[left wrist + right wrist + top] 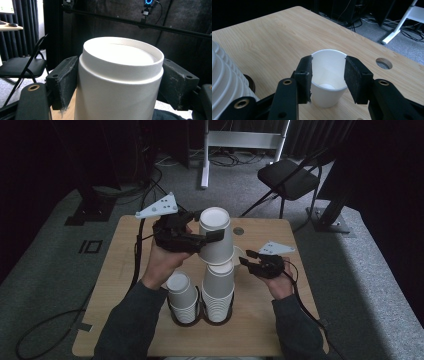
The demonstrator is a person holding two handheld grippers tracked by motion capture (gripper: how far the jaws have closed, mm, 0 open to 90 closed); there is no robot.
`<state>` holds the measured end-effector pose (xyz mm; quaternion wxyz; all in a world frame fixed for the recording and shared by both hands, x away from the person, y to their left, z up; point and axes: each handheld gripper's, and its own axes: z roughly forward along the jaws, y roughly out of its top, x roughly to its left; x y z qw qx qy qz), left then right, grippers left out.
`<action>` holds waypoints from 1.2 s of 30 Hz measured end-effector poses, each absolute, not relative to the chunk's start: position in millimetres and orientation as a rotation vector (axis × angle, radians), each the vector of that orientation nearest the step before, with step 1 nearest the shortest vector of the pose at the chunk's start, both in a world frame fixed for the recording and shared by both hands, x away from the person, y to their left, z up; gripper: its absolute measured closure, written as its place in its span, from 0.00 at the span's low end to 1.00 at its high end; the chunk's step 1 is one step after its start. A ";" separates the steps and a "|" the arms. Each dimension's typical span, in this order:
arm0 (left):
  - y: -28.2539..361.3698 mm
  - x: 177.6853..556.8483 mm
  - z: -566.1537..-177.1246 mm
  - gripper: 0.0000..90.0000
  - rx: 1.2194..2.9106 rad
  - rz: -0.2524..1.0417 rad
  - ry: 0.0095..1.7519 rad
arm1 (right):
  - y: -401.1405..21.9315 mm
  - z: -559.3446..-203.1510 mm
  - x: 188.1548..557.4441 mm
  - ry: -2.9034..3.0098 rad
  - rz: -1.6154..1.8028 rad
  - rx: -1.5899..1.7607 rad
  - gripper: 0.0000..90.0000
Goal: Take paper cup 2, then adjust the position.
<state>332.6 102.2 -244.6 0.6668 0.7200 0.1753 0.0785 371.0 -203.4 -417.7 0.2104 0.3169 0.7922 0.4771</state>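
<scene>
The biggest risk sits with the tall stack of white paper cups (218,296) standing upside down in a black holder (201,316) near the front of the wooden tabletop (125,270): the inverted cup (216,242) being handled rests tilted at the top of that stack, and a sideways tug or a lift off-axis could drag nested cups along or tip the whole column toward the shorter stack (182,297) beside it. A lesser risk is crushing, since the thin paper wall would buckle under a harder squeeze, or slip if the grip eases. Smaller still, the single upright cup (328,77) on the tabletop to the right could be knocked over if the right claw shifts sideways. The left claw (200,240) is held high above the tabletop, the forearm rising from the lower edge and the wrist bent so the jaws reach across level; its pads (63,80) press both sides of the inverted cup just below its base rim, holding it. The right claw (248,258) hangs low and angled downward, its pads (305,75) at either side of the upright cup's rim, seemingly touching; whether they truly clamp it cannot be told.
</scene>
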 end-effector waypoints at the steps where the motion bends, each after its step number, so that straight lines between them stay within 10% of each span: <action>1: 102.3 333.0 -244.7 0.25 1.624 0.177 0.398 | -203.6 -417.7 370.9 2.201 1.326 0.882 0.64; 36: 111.0 360.7 -243.8 0.25 1.611 0.248 0.460 | -201.5 -406.8 367.3 2.179 1.357 0.844 0.64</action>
